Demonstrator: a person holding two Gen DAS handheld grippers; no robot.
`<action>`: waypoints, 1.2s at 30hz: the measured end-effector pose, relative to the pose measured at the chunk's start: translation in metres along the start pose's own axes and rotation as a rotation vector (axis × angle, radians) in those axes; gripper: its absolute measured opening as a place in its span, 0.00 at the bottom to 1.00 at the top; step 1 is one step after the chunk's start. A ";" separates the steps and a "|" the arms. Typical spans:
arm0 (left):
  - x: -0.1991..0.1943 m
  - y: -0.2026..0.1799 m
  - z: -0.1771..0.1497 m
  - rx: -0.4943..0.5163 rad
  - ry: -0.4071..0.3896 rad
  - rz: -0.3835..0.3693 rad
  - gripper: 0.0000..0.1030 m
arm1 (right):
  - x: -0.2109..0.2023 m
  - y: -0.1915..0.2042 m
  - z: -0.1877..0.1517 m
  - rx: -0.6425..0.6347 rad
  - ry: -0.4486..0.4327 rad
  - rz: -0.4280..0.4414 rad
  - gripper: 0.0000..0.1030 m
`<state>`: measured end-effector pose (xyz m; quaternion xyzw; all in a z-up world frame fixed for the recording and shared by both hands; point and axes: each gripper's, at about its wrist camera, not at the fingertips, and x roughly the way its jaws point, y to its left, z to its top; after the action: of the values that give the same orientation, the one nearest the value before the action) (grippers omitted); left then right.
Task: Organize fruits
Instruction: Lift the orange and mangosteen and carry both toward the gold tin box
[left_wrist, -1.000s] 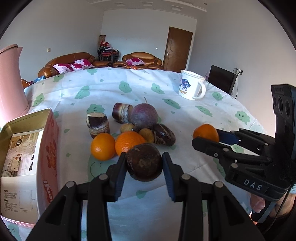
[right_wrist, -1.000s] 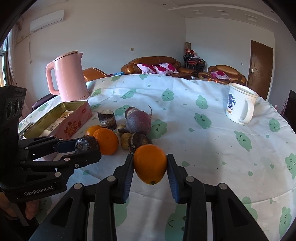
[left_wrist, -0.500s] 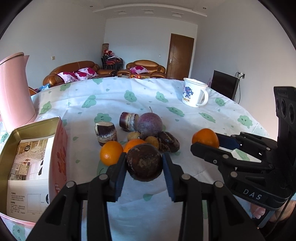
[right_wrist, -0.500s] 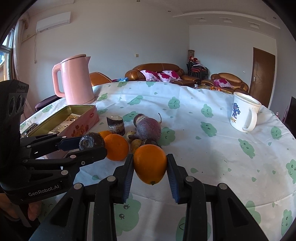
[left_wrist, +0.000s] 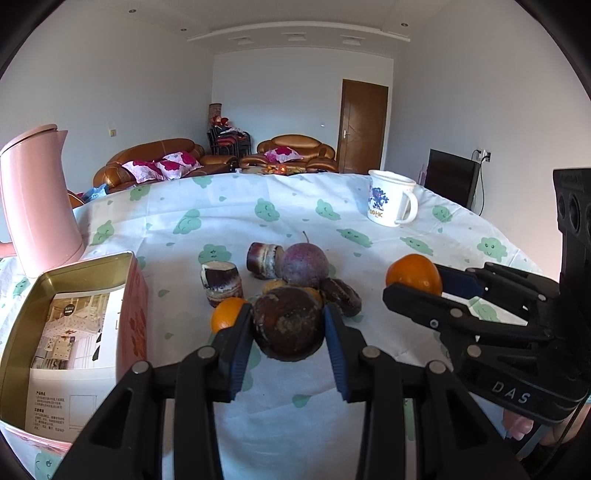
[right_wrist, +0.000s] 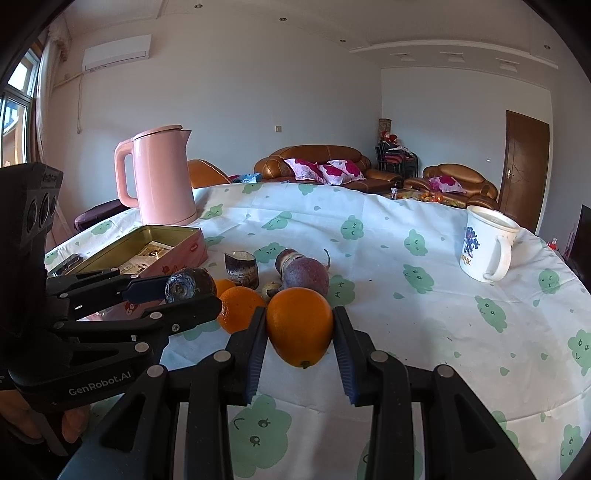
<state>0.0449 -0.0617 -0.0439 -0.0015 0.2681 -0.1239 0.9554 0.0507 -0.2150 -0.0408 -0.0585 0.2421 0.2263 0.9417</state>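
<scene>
While raised over the counter (left_wrist: 280, 424), the left claw (left_wrist: 288, 326) is clamped on a dark brown fruit (left_wrist: 288, 325); the right claw (right_wrist: 300, 325) is clamped on an orange (right_wrist: 299, 325). Beyond, remaining fruits (left_wrist: 304, 264) lie clustered beside an open tin (left_wrist: 74, 280); farther off stands a mug (left_wrist: 389, 203).

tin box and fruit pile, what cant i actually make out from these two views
- Tin box: left wrist view, near end cut off by the frame edge; print on the leaflet inside too small to read.
- Fruit pile: left wrist view, the dark fruit in the left gripper covers the pile's near side.
- Mug: both views, inside hidden by its rim.
</scene>
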 end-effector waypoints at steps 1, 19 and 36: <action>-0.001 0.000 0.000 -0.001 -0.004 0.001 0.38 | 0.000 0.000 0.000 -0.001 -0.003 0.001 0.36; -0.018 -0.004 0.005 0.035 -0.097 0.045 0.38 | -0.007 0.002 0.003 0.001 -0.050 0.004 0.36; -0.027 -0.001 0.008 0.052 -0.153 0.097 0.38 | -0.017 0.005 0.009 -0.010 -0.105 -0.004 0.36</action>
<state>0.0264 -0.0571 -0.0237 0.0266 0.1908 -0.0841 0.9777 0.0387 -0.2158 -0.0248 -0.0521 0.1912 0.2282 0.9532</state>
